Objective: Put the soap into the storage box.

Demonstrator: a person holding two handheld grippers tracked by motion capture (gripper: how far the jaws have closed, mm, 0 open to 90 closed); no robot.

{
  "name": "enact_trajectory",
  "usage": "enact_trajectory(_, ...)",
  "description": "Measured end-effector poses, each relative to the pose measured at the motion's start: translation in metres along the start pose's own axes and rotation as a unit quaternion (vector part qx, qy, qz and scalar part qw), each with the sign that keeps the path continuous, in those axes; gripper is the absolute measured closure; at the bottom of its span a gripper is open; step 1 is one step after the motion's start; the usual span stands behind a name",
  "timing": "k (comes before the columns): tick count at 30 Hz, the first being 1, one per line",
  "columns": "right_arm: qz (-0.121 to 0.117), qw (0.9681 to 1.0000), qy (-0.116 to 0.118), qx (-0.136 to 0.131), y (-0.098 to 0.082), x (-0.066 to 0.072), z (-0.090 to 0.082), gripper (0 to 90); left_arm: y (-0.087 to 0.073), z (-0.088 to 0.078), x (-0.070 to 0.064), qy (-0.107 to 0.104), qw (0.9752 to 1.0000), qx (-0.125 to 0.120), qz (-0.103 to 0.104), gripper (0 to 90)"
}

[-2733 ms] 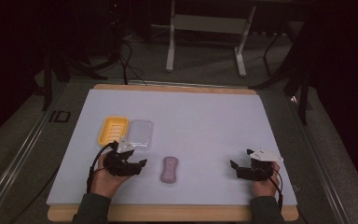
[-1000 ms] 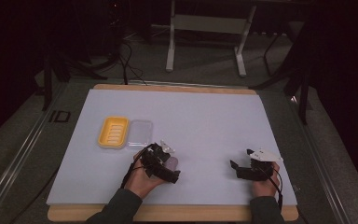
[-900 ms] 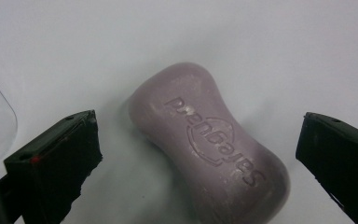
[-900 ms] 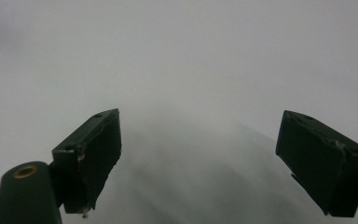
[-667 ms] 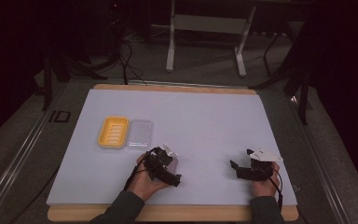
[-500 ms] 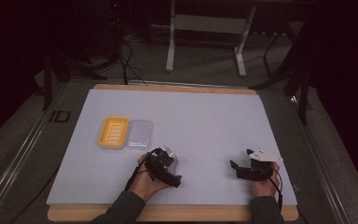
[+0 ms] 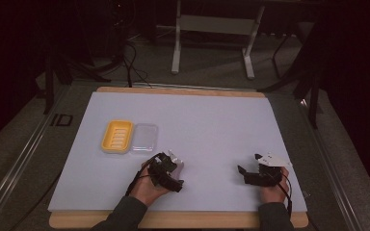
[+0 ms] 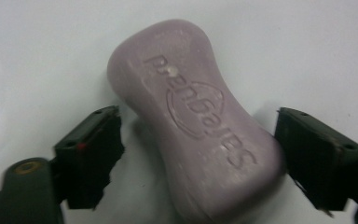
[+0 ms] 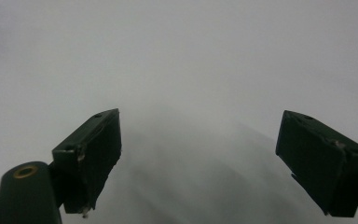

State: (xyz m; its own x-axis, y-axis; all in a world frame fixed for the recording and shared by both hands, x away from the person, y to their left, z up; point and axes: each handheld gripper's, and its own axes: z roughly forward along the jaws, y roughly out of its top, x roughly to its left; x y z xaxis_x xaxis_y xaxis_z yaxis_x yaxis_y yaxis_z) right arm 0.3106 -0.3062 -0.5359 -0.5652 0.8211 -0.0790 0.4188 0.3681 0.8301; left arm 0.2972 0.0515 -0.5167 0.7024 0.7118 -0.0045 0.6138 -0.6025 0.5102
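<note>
The high view is dim and grainy, its surroundings nearly black, the white table (image 7: 212, 120) evenly lit. Both gripper views are bright but soft; the soap (image 8: 196, 135) blurs toward the bottom edge, with faint shadows beneath.

I see the soap bar (image 8: 193, 121) lying on the table (image 7: 212, 115) near its front edge, left of centre; the soap dish (image 7: 117, 136) and lid (image 7: 144, 137) sit side by side behind it, leftward.
</note>
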Motion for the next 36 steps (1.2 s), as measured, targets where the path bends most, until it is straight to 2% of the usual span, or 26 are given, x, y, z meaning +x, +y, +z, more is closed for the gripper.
enact_trajectory(8,-0.001,1.0000,0.001,0.000,0.000,0.000,0.000,13.9,-0.004,-0.007,0.013,0.001,0.9999,0.011,0.010,26.5)
enact_trajectory(16,-0.001,1.0000,0.001,0.002,0.000,0.001,0.000,14.0,0.001,-0.009,0.023,0.003,0.9993,0.027,0.025,31.3)
enact_trajectory(20,-0.003,1.0000,0.001,0.002,0.000,0.001,0.000,13.9,0.008,-0.009,0.027,-0.019,0.9989,0.030,0.030,29.7)
enact_trajectory(23,-0.003,1.0000,0.001,0.002,0.000,0.001,0.000,13.9,0.017,-0.008,0.027,-0.028,0.9984,0.034,0.034,25.4)
enact_trajectory(26,-0.003,1.0000,0.002,0.003,0.000,0.001,0.001,13.9,0.021,-0.006,0.028,-0.028,0.9983,0.039,0.033,23.9)
enact_trajectory(27,-0.005,1.0000,0.001,0.004,0.000,0.001,0.000,13.9,0.024,-0.003,0.029,-0.026,0.9980,0.050,0.027,20.9)
enact_trajectory(28,-0.005,1.0000,0.001,0.004,0.000,0.001,0.000,13.9,0.024,-0.003,0.029,-0.026,0.9980,0.050,0.027,19.7)
enact_trajectory(32,-0.005,1.0000,0.002,0.005,0.000,0.001,0.001,14.0,0.029,0.002,0.029,-0.029,0.9974,0.062,0.025,19.2)
enact_trajectory(34,-0.004,1.0000,0.003,0.006,0.000,0.001,0.001,14.0,0.031,0.004,0.030,-0.029,0.9970,0.067,0.026,22.6)
enact_trajectory(36,-0.005,1.0000,0.002,0.007,0.001,0.001,0.001,14.0,0.032,0.005,0.031,-0.036,0.9968,0.067,0.024,31.0)
